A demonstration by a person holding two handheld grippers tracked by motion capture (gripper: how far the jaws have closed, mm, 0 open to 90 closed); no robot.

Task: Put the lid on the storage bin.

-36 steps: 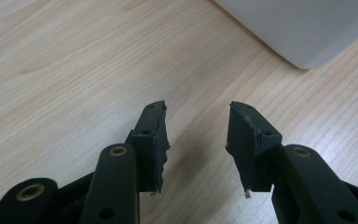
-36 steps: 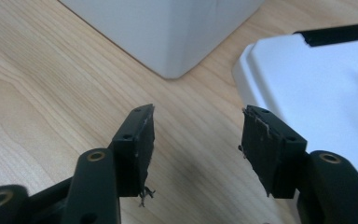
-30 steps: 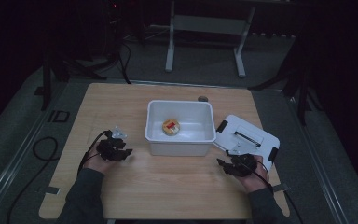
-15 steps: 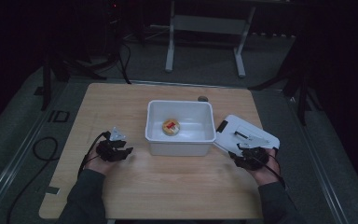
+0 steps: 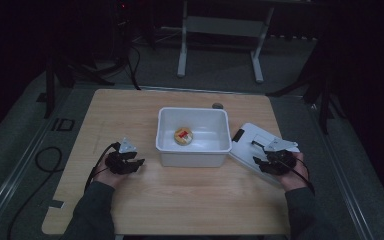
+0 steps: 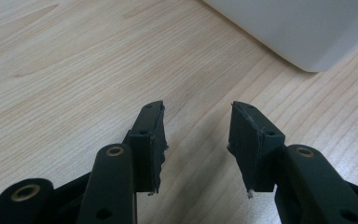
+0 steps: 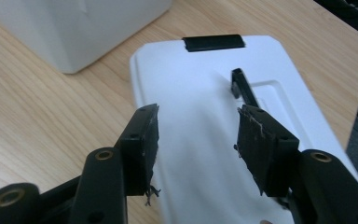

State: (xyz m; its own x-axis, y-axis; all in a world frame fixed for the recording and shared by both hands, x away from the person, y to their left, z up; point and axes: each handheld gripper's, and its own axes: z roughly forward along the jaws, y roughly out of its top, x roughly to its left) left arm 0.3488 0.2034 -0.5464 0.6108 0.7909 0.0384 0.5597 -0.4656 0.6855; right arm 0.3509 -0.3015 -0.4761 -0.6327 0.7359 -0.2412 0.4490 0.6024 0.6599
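Observation:
A white bin (image 5: 193, 150) stands mid-table with a round yellow item with a red patch (image 5: 183, 135) inside. Its white lid (image 5: 250, 145) lies flat to the right, with a black clip (image 5: 238, 135) on its near-bin edge. My right gripper (image 5: 260, 163) hovers over the lid's near end; in the right gripper view it (image 7: 198, 116) is open above the lid (image 7: 205, 84), with nothing between its jaws, which have just been opening slightly. My left gripper (image 5: 136, 164) rests left of the bin, open (image 6: 198, 112) over bare wood, its jaws also just widened slightly.
The wooden table (image 5: 180, 205) has free room in front of the bin and at far left. A small dark round mark (image 5: 217, 105) sits behind the bin. Cables trail from both grippers. Dark floor and a metal stand (image 5: 220, 30) lie beyond the table.
My right hand has moved right and away from the table's front edge, onto the lid's near end. The left hand has stayed in place.

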